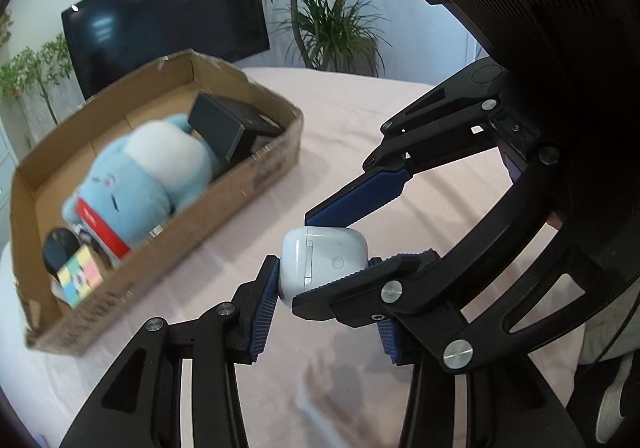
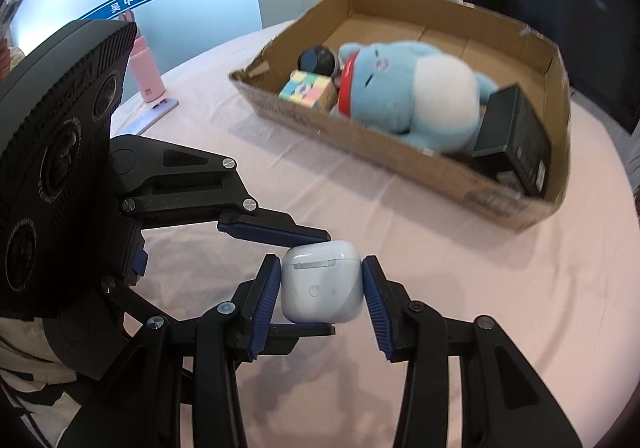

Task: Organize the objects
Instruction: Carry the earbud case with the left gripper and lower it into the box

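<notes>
A: Earbud case [image 2: 320, 290] is held above the pink tablecloth [image 2: 480, 308], near the cardboard box [image 2: 400, 164]. It looks light, rigid, glossy, so likely slippery.

B: Grip?

A: Right gripper [image 2: 322, 288] clamps the flat sides; left gripper [image 2: 304, 280] pinches top and bottom. Both closed on it. Avoid the hinged lid seam.

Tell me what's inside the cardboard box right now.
Inside the cardboard box: a blue plush toy, a pastel cube, a round black object and a dark box. Anything under the plush is hidden.
</notes>
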`<action>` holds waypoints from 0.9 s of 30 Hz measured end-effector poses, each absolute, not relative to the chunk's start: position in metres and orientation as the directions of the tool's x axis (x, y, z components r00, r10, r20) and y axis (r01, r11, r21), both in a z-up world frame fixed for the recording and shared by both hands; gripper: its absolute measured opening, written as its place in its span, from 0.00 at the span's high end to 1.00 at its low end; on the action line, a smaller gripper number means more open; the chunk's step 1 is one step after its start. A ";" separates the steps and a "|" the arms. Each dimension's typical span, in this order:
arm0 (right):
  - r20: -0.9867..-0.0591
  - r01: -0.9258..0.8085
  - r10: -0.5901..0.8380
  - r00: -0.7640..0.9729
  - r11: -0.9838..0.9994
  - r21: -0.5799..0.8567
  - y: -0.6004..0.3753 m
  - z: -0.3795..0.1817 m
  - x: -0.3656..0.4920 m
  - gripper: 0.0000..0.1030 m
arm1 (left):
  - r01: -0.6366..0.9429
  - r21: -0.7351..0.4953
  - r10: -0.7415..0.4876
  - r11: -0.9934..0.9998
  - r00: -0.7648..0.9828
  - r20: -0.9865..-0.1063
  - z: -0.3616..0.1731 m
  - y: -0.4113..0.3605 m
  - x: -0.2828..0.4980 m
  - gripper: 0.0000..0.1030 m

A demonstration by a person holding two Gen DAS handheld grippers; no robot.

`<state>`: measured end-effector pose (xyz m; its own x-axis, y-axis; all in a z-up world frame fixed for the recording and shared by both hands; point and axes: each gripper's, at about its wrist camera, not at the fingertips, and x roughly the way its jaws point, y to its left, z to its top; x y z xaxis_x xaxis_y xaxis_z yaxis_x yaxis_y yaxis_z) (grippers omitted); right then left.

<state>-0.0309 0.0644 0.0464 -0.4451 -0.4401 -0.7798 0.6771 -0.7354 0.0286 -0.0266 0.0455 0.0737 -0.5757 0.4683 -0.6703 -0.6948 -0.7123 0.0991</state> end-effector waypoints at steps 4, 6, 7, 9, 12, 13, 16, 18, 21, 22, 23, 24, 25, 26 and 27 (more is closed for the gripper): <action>-0.763 0.682 -0.439 -0.475 -0.731 -0.004 0.059 0.062 -0.040 0.61 | -0.683 0.119 0.466 -0.721 -0.604 -0.647 0.089 0.039 -0.036 0.59; -0.759 0.686 -0.436 -0.483 -0.728 -0.019 0.055 0.068 -0.045 0.61 | -0.677 0.129 0.463 -0.724 -0.616 -0.638 0.093 0.038 -0.042 0.59; -0.756 0.688 -0.435 -0.490 -0.726 -0.028 0.053 0.072 -0.048 0.61 | -0.674 0.133 0.461 -0.727 -0.622 -0.633 0.097 0.036 -0.046 0.59; -0.751 0.691 -0.430 -0.501 -0.722 -0.047 0.049 0.077 -0.053 0.62 | -0.670 0.142 0.458 -0.729 -0.632 -0.626 0.102 0.034 -0.052 0.59; -0.745 0.694 -0.422 -0.517 -0.716 -0.075 0.044 0.085 -0.061 0.62 | -0.661 0.158 0.448 -0.733 -0.644 -0.620 0.111 0.030 -0.062 0.59; -0.742 0.694 -0.419 -0.524 -0.715 -0.086 0.042 0.088 -0.065 0.62 | -0.658 0.163 0.444 -0.735 -0.650 -0.616 0.115 0.028 -0.067 0.59; -0.728 0.695 -0.421 -0.541 -0.712 -0.104 0.038 0.099 -0.077 0.62 | -0.651 0.164 0.446 -0.741 -0.660 -0.605 0.124 0.023 -0.080 0.59; -0.719 0.696 -0.426 -0.549 -0.709 -0.112 0.036 0.106 -0.084 0.62 | -0.644 0.171 0.443 -0.746 -0.671 -0.594 0.131 0.020 -0.088 0.59; -0.709 0.696 -0.429 -0.560 -0.708 -0.121 0.035 0.114 -0.096 0.62 | -0.643 0.162 0.450 -0.749 -0.672 -0.588 0.139 0.016 -0.103 0.59; -0.706 0.694 -0.429 -0.564 -0.710 -0.123 0.034 0.116 -0.100 0.62 | -0.644 0.151 0.455 -0.750 -0.668 -0.589 0.140 0.014 -0.110 0.59; -0.704 0.690 -0.427 -0.567 -0.714 -0.123 0.034 0.118 -0.106 0.62 | -0.643 0.146 0.455 -0.751 -0.666 -0.591 0.140 0.014 -0.115 0.59; -0.704 0.689 -0.427 -0.568 -0.715 -0.122 0.034 0.118 -0.110 0.62 | -0.640 0.146 0.453 -0.754 -0.668 -0.591 0.141 0.014 -0.120 0.59; -0.705 0.686 -0.425 -0.568 -0.718 -0.119 0.033 0.118 -0.117 0.62 | -0.637 0.148 0.449 -0.757 -0.670 -0.591 0.141 0.014 -0.125 0.59; -0.705 0.684 -0.425 -0.567 -0.720 -0.117 0.034 0.119 -0.123 0.62 | -0.637 0.147 0.448 -0.757 -0.669 -0.593 0.141 0.014 -0.133 0.59; -0.706 0.685 -0.426 -0.566 -0.719 -0.116 0.034 0.119 -0.128 0.62 | -0.639 0.144 0.450 -0.755 -0.666 -0.595 0.140 0.014 -0.139 0.59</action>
<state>-0.1281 0.0343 0.1189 -0.5662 -0.4257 -0.7058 0.6850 -0.7193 -0.1156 -0.1392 0.0142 0.1402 -0.6658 0.4500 -0.5952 -0.6394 -0.7552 0.1443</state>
